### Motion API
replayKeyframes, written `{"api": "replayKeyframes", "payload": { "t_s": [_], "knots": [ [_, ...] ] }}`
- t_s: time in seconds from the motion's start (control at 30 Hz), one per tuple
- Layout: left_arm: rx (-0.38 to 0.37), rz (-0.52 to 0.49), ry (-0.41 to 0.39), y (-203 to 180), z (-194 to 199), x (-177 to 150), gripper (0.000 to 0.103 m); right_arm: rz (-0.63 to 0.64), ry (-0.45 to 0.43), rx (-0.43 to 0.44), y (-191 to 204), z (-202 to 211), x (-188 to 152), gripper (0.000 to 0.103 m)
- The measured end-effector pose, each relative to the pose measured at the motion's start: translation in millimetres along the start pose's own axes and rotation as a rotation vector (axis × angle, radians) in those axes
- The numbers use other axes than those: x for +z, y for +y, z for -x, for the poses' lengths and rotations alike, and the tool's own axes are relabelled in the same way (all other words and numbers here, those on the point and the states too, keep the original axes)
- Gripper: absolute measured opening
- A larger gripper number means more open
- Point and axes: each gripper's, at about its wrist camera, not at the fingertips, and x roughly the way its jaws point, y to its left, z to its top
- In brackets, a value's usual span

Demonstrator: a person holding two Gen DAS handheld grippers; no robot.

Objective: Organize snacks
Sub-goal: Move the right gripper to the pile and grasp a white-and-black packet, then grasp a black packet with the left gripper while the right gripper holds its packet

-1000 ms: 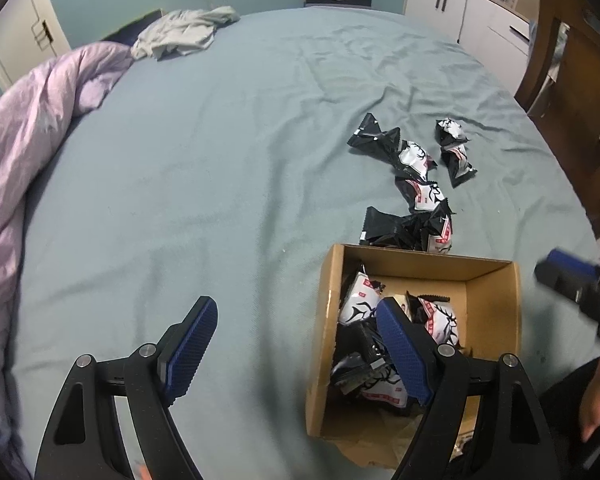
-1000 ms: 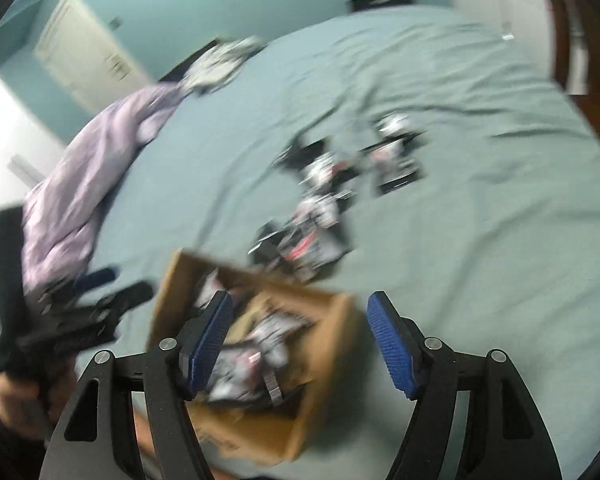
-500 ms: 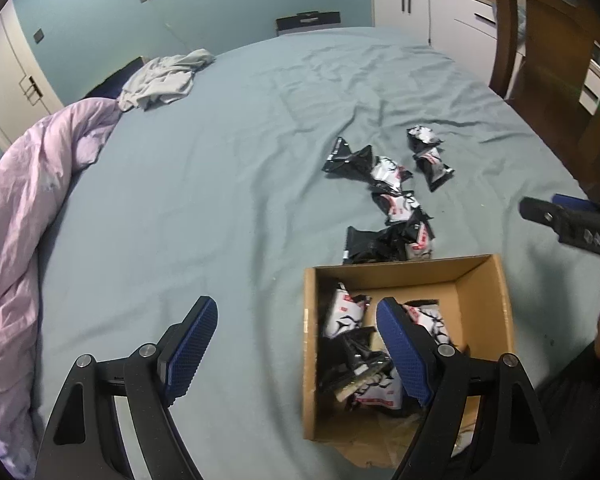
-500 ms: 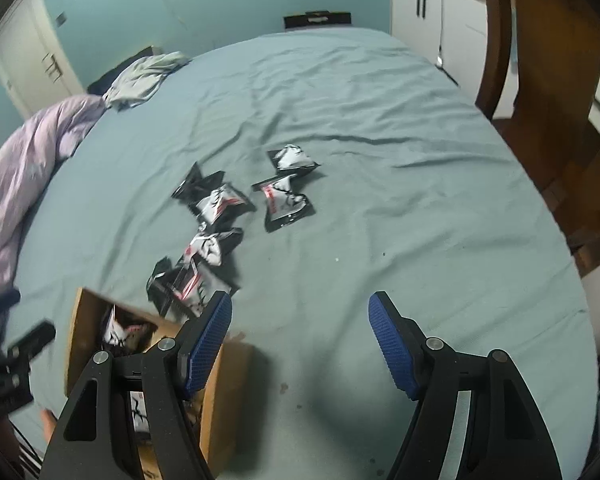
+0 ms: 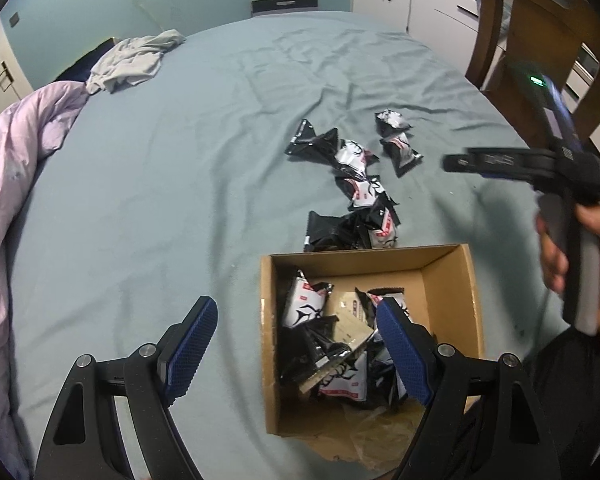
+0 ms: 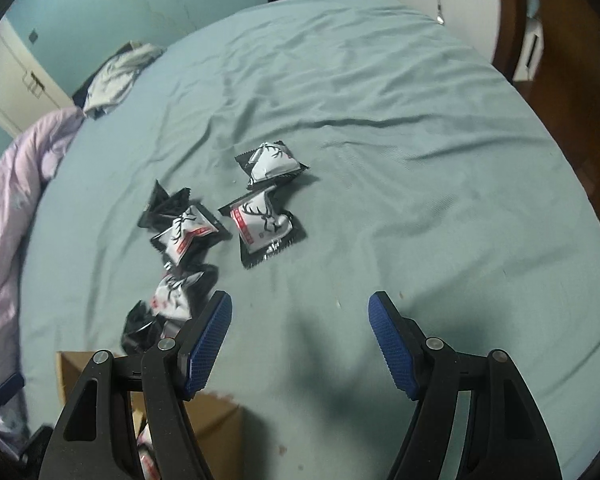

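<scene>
My right tongs (image 6: 300,344) hang spread and empty; left tongs (image 5: 296,344) spread beside the brown cardboard box (image 5: 452,276). Black-and-white foil snack packets (image 6: 262,222) lie scattered just beyond it on the teal bed (image 6: 420,160): probably light, crinkly, slippery, so I'd pinch a crimped edge.

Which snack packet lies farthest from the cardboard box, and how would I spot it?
On the grey-green bed sheet, a trail of black-and-white snack packets runs from the cardboard box. The farthest packet sits alone at the trail's far end, puffed up, white face with a black antlered deer.

bare sheet (image 6: 400,200) right of packets (image 6: 260,220)
</scene>
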Motion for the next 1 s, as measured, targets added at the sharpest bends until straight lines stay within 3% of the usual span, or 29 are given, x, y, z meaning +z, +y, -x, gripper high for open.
{"api": "replayKeyframes", "payload": {
  "t_s": [0.17, 0.43, 0.5, 0.57, 0.7, 0.83, 1.0],
  "knots": [
    [-0.016, -0.01, 0.022, -1.8, -7.4, 0.4, 0.083, 0.082, 0.008, -0.054, 18.4, -32.7, 23.4, 0.07],
    [-0.038, 0.02, 0.044, 5.3, -20.8, 4.5, 0.083, 0.08, 0.025, -0.073, 27.2, -91.7, 52.0, 0.069],
    [-0.048, 0.032, 0.042, 7.1, -24.0, 6.4, 0.083, 0.094, 0.043, -0.077, 29.4, -103.7, 51.0, 0.043],
    [-0.06, 0.044, 0.04, 8.2, -27.1, 8.6, 0.083, 0.109, 0.019, -0.101, 31.8, -103.8, 50.2, 0.037],
    [-0.05, 0.055, 0.029, 4.3, -39.0, 15.3, 0.082, 0.07, -0.006, -0.009, 32.0, -86.7, 54.6, 0.032],
    [-0.008, 0.022, 0.044, -4.8, -51.7, 20.8, 0.082, -0.004, -0.077, 0.192, 28.3, -47.7, 58.6, 0.032],
    [0.019, -0.012, 0.033, -20.0, -56.6, 37.0, 0.082, -0.008, -0.093, 0.218, 21.7, -22.0, 51.2, 0.032]
  ]
}}
